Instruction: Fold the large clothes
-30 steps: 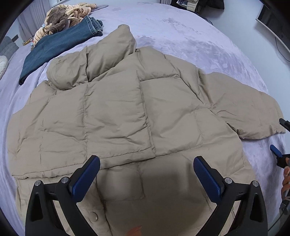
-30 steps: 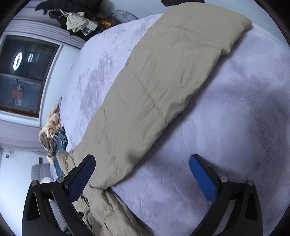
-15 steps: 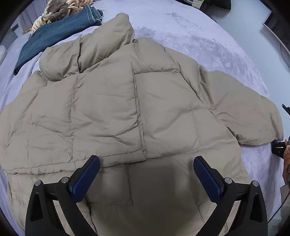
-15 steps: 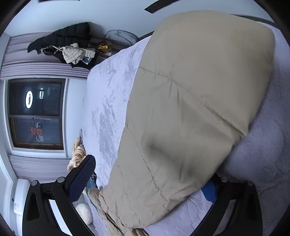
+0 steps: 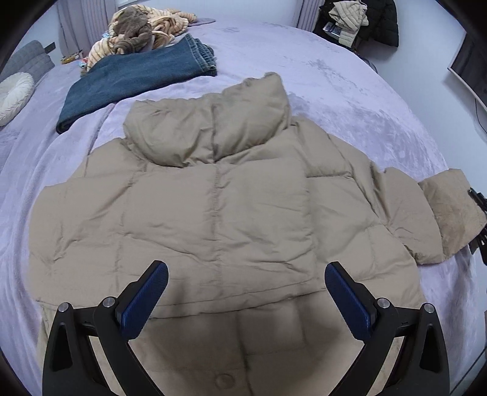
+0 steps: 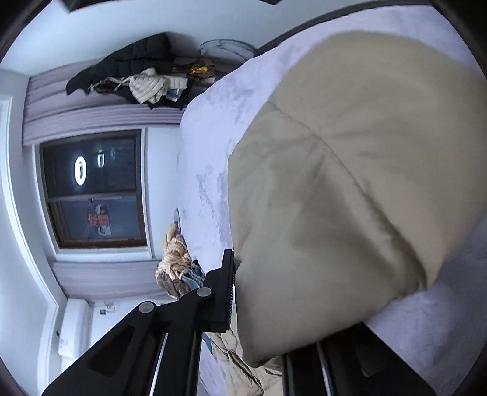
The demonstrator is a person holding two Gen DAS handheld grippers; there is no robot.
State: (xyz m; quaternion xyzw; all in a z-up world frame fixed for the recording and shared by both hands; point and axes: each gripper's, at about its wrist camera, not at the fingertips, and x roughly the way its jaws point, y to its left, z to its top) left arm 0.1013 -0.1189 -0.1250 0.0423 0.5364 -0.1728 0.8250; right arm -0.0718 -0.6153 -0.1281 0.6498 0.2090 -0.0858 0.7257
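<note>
A beige puffer jacket (image 5: 213, 213) lies spread on the lavender bed (image 5: 350, 91), collar at the far side, one front panel folded over. My left gripper (image 5: 246, 298) is open and empty above the jacket's hem. My right gripper (image 6: 292, 307) is shut on the jacket's right sleeve cuff (image 6: 334, 198), which fills most of the right wrist view. In the left wrist view that sleeve (image 5: 447, 213) is bent up at the right edge, beside the right gripper (image 5: 478, 219).
Folded blue jeans (image 5: 137, 76) and a striped tan heap (image 5: 143, 33) lie at the bed's far left. A white round cushion (image 5: 12, 94) sits at the far left. A pile of clothes (image 5: 356, 18) sits beyond the bed. A window (image 6: 94, 189) is on the wall.
My right gripper has closed around the sleeve cuff and begun lifting it. My left gripper has pulled back and tilted, so the jacket's collar and more of the bed show.
</note>
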